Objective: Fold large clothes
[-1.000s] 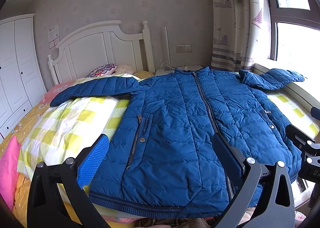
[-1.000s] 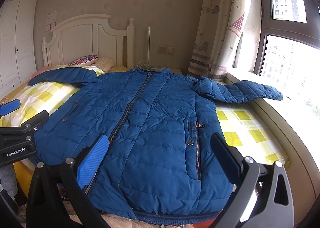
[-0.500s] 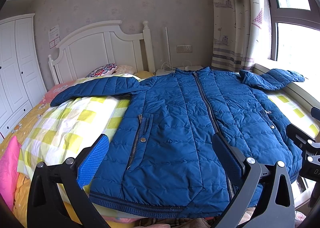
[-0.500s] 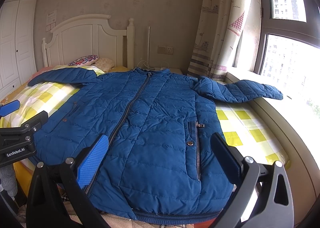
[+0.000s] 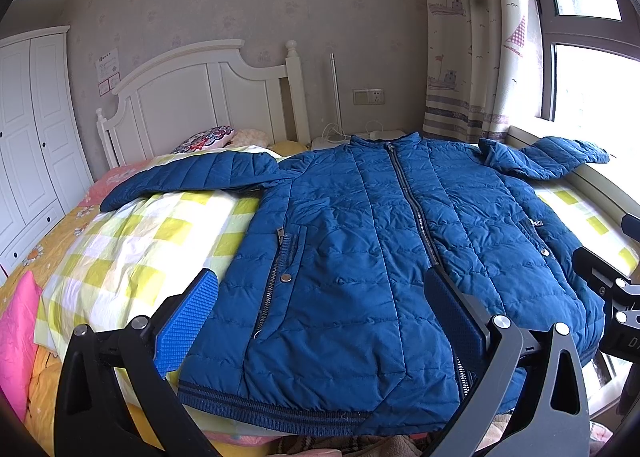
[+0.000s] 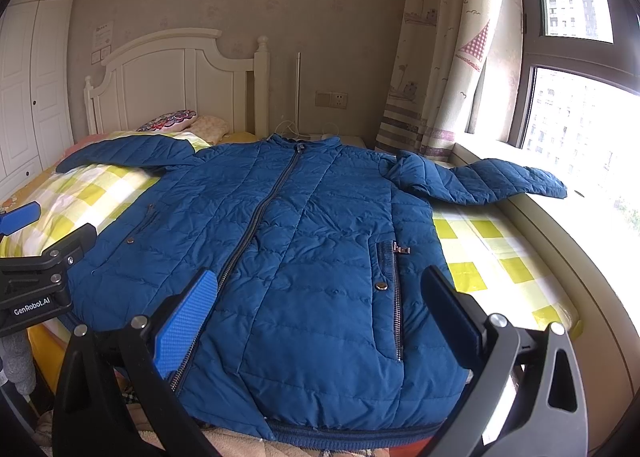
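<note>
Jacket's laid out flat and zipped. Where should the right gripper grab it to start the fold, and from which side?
Likely the cuff of the sleeve lying toward the window. Bring the right gripper, now open, in from the window side: that sleeve lies flat, spread clear of the jacket body.

jacket (image 5: 360, 257): deep blue, quilted | quilt (image 5: 132, 245): yellow-white check | headboard (image 5: 192, 97): white | finger pads (image 6: 184, 321): blue | cushion (image 5: 16, 337): pink

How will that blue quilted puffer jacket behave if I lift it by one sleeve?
The blue quilted puffer jacket will probably flop and drape, since it lies limp on the bed. Its puffy padding suggests lightness for its bulk. The smooth shell may slip between pads.
</note>
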### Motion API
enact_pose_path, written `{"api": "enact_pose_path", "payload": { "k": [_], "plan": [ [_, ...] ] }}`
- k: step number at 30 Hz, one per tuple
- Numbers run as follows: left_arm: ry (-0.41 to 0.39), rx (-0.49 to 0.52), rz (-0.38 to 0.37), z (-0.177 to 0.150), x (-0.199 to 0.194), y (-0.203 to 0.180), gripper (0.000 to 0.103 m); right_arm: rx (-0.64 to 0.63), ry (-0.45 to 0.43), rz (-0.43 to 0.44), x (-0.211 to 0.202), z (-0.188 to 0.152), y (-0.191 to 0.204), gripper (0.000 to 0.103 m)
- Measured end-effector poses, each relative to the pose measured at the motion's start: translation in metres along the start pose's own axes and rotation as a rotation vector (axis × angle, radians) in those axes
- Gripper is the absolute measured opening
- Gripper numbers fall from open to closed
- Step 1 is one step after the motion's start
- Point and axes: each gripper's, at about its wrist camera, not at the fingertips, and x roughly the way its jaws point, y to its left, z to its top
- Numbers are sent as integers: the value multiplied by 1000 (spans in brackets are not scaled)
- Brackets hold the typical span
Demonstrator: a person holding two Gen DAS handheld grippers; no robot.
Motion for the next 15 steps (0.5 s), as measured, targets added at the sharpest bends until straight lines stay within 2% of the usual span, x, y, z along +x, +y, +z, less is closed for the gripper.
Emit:
{"api": "enact_pose_path", "payload": {
  "k": [15],
  "plan": [
    [0, 1, 1, -1, -1, 1, 99, 5, 0, 0, 0, -2, 2, 101]
  ]
}}
